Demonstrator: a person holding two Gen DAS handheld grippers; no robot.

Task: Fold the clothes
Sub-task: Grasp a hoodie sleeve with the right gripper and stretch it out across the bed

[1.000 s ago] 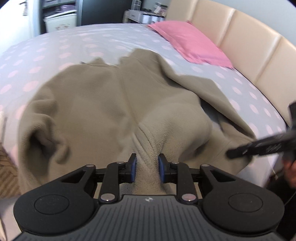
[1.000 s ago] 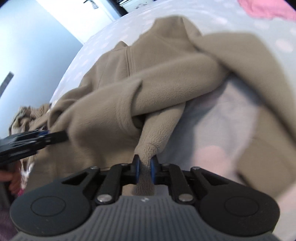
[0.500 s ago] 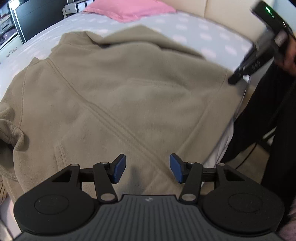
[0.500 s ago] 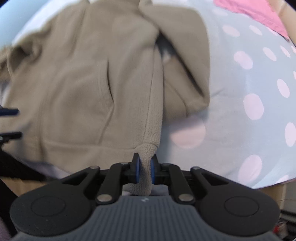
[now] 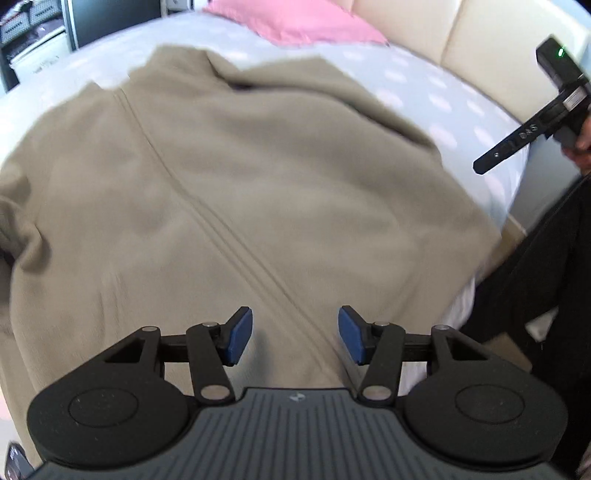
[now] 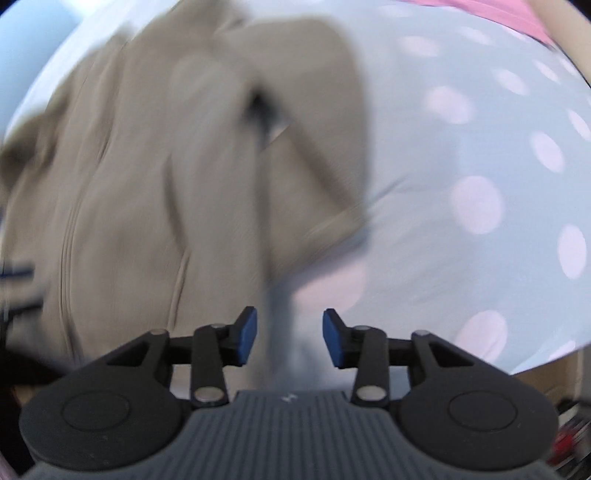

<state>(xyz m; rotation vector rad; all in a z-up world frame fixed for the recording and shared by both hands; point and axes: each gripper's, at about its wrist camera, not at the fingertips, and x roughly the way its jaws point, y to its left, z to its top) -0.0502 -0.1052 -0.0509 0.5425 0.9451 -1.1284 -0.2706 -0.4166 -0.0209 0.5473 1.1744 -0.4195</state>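
Pale grey bedding dotted with pink spots covers a bed backed by a cream padded headboard, and a pink pillow is seen at its far end. Spread flat across the near part of the bedding is a beige fleece zip-front jacket, its front uppermost and its closed zip line running diagonally from the collar down toward the left gripper. That gripper's blue-padded jaws are spread apart above the jacket's lower edge, with fabric seen between them but not pressed by either pad. In the right wrist view, which is heavily blurred, the right gripper is held over the edge of the bed just beside the jacket's side, where a sleeve lies folded over the body; its jaws have just been opening and now stand parted, nothing being pinched between them. The right gripper is also seen at the upper right of the left wrist view, held in a hand above the mattress edge.
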